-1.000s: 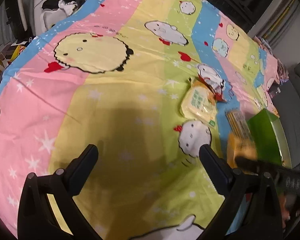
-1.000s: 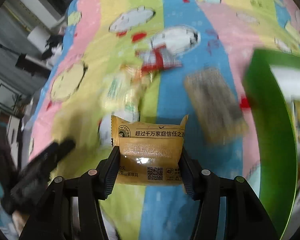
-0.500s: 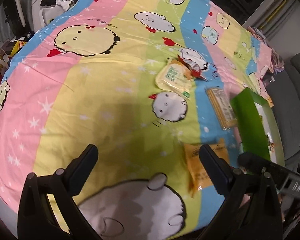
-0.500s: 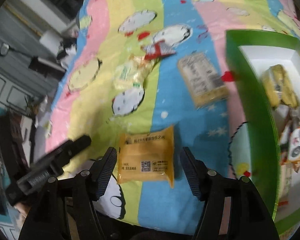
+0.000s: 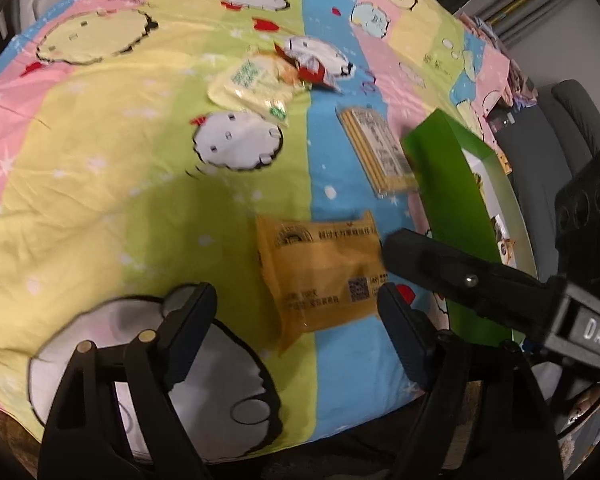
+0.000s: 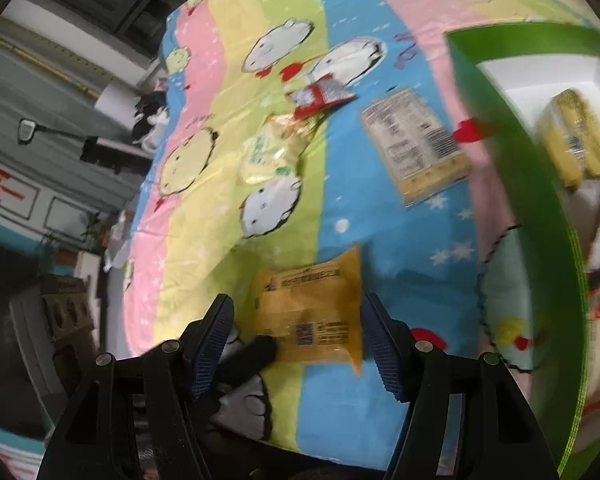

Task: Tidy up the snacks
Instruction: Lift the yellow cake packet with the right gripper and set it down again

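Note:
An orange snack packet (image 5: 320, 272) (image 6: 312, 312) lies flat on the striped cartoon bedsheet near the front edge. My left gripper (image 5: 296, 328) is open, its jaws on either side of the packet's near end. My right gripper (image 6: 296, 336) is open and empty just behind the same packet; one of its fingers (image 5: 440, 260) shows in the left wrist view. Further back lie a pale yellow packet (image 5: 252, 84) (image 6: 272, 152), a red-and-white wrapper (image 5: 312, 68) (image 6: 320, 96) and a flat box with a label (image 5: 376, 152) (image 6: 416, 140). A green box (image 5: 452, 196) (image 6: 540, 208) at the right holds a yellow snack (image 6: 580, 136).
The bed's front edge is just below both grippers. Grey cabinets and a dark bundle (image 6: 152, 116) stand beyond the bed's far left side. A dark sofa (image 5: 572, 120) is at the right.
My right gripper opened and let the orange packet drop onto the sheet, then drew back. My left gripper moved right and forward until the packet lay between its jaws.

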Demonstrator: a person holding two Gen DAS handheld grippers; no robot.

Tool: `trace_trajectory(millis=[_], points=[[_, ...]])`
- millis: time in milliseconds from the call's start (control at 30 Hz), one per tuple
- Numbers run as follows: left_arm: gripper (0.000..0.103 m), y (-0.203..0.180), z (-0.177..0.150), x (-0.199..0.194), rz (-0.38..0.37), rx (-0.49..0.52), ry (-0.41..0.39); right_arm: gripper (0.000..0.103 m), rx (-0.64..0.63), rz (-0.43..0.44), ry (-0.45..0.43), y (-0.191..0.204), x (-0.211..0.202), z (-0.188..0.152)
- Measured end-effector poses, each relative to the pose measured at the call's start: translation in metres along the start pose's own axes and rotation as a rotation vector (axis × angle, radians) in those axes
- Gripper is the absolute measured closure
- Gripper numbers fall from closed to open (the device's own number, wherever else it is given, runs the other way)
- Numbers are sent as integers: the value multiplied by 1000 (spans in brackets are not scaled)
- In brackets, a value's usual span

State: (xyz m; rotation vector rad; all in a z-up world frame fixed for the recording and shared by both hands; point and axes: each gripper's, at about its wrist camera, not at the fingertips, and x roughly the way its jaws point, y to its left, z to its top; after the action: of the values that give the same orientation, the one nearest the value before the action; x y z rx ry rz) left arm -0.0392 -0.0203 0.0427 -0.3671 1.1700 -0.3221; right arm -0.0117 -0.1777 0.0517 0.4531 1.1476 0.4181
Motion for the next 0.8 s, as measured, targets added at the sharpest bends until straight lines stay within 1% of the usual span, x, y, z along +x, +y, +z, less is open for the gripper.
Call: trace_trajectory(millis=[133, 233, 333, 367, 400, 467, 533, 600, 700, 800], points=[[26, -2, -3, 6, -10, 2, 21, 37, 7, -29, 21, -3, 13, -1], [33, -4, -4, 8, 6, 15, 23, 37, 11, -16, 41, -6, 21, -1], [35, -5, -4, 11, 1, 23, 29, 37, 7, -11, 47, -7, 26, -1], [38, -5, -5, 11, 0, 27, 25, 37, 9, -10, 48, -8, 28, -1], [45, -6, -5, 12, -3, 31, 23, 37, 8, -9, 51, -9, 30, -2], [54, -7, -6, 14, -30, 31, 35, 38, 2, -5, 60, -8, 36, -3], [55, -9, -8, 15, -19, 35, 30, 40, -4, -2, 57, -8, 38, -3], [56, -12, -9, 14, -8, 44, 26, 44, -16, 2, 48, -7, 38, -4], [57, -18, -9, 9, 4, 70, 4, 46, -27, 8, 31, -5, 33, -6], [57, -22, -8, 4, -4, 85, -25, 46, -40, 7, 4, -1, 25, -5]])
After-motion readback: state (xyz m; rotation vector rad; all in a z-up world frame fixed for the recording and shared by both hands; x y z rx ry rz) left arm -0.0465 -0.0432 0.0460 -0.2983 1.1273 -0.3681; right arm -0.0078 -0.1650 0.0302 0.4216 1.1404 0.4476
